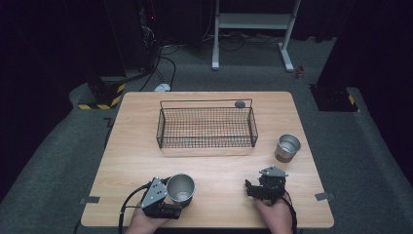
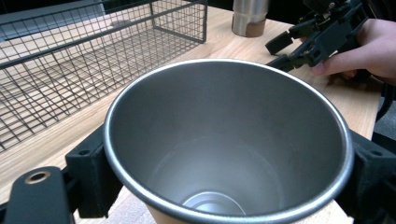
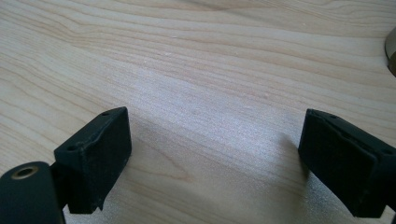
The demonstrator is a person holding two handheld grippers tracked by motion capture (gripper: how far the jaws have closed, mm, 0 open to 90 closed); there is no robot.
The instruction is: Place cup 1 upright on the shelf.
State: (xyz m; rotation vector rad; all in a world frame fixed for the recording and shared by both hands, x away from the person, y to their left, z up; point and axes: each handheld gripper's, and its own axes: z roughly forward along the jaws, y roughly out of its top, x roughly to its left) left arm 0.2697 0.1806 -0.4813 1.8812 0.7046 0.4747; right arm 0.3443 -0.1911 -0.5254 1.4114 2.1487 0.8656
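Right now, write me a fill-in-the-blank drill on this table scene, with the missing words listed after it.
1. The left gripper has its jaws shut on a metal ____.
2. The second cup stands to the ____ of the wire basket in the high view.
3. The right gripper has its jaws ____, with bare table between them.
4. The wire basket holds ____ cups.

Missing words: cup; right; open; no
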